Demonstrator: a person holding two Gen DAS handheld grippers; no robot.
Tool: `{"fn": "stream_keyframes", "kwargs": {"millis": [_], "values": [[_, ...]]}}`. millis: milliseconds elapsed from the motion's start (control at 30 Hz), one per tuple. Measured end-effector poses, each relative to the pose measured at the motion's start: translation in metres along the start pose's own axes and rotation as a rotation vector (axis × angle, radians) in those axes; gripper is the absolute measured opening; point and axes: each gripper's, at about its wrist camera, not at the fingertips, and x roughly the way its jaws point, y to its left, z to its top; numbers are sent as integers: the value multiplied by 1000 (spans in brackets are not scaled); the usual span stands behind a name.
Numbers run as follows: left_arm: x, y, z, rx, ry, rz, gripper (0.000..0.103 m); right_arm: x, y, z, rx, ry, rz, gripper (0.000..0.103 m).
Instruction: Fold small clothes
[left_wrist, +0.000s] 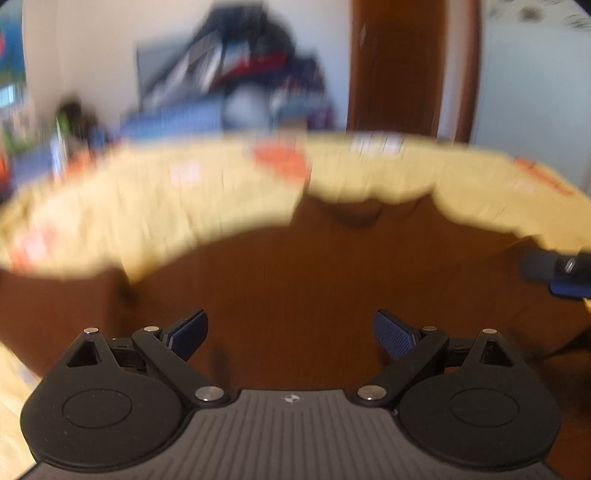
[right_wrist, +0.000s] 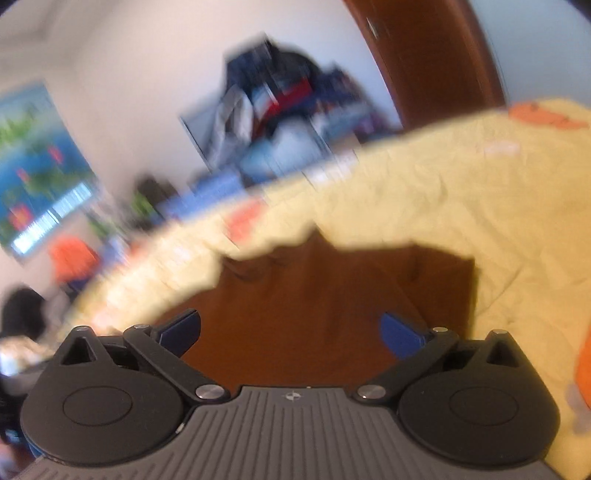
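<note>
Left wrist view: the left claw (left_wrist: 290, 334) is wide and empty over the brown garment (left_wrist: 295, 280), which lies on a yellow sheet (left_wrist: 221, 192). It looks soft and light; take an edge.

Right wrist view: the right claw (right_wrist: 290, 332) is also wide over the brown garment (right_wrist: 314, 291), near its right edge.
</note>
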Motion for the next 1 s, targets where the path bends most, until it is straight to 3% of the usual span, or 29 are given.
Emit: {"fn": "stream_keyframes", "kwargs": {"millis": [33,100,200,333,467,600,667,700,767,833,1000], "values": [[15,9,-4,-30,54,2,103,16,-5,-2,-10,56,-41,103],[13,18,-16,4,-28,-2,103,23,-5,-18,-107,19,-29,103],[-1,22,-16,21,-24,-30,102,20,7,-38,-217,-1,-61,103],[-41,73,-21,-124,-157,-64,102,21,10,-36,-245,5,-84,103],[-70,177,-25,-405,-241,36,102,20,8,-32,-241,0,-81,103],[-70,295,-41,-780,-223,132,102,23,9,-31,-243,-1,-83,103],[-72,335,-53,-934,-247,207,102,22,9,-31,-242,-3,-84,103],[-75,351,-59,-1005,-264,219,102,22,9,-31,-241,-4,-84,103],[-81,373,-72,-1104,-303,167,102,22,8,-31,-239,-5,-83,103],[-78,381,-73,-1123,-316,149,102,22,8,-31,-240,-4,-83,103],[-52,389,-75,-1033,-218,187,101,22,8,-31,-235,-6,-80,103]]}}
